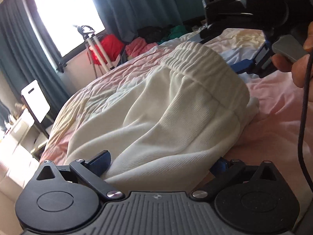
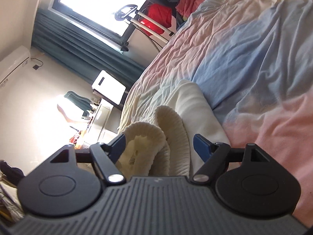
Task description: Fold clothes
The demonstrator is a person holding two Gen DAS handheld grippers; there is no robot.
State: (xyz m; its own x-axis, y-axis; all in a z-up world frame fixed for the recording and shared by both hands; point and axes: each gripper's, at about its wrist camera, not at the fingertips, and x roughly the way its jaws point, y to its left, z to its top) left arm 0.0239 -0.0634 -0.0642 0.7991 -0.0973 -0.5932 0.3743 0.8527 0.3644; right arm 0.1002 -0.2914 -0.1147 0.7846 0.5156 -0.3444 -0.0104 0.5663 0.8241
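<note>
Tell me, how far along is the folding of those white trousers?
Partly done: the cream-white knit trousers lie doubled on the pastel quilted bedspread. In hand: both grippers, left and right, straddle the fabric with fingers apart, the right at the ribbed cuffs. Left: the final fold, plus the colourful clothes pile.

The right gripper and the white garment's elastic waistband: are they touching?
Touching. In the right wrist view the ribbed waistband bunches between the right gripper fingers and presses against the left blue finger.
</note>
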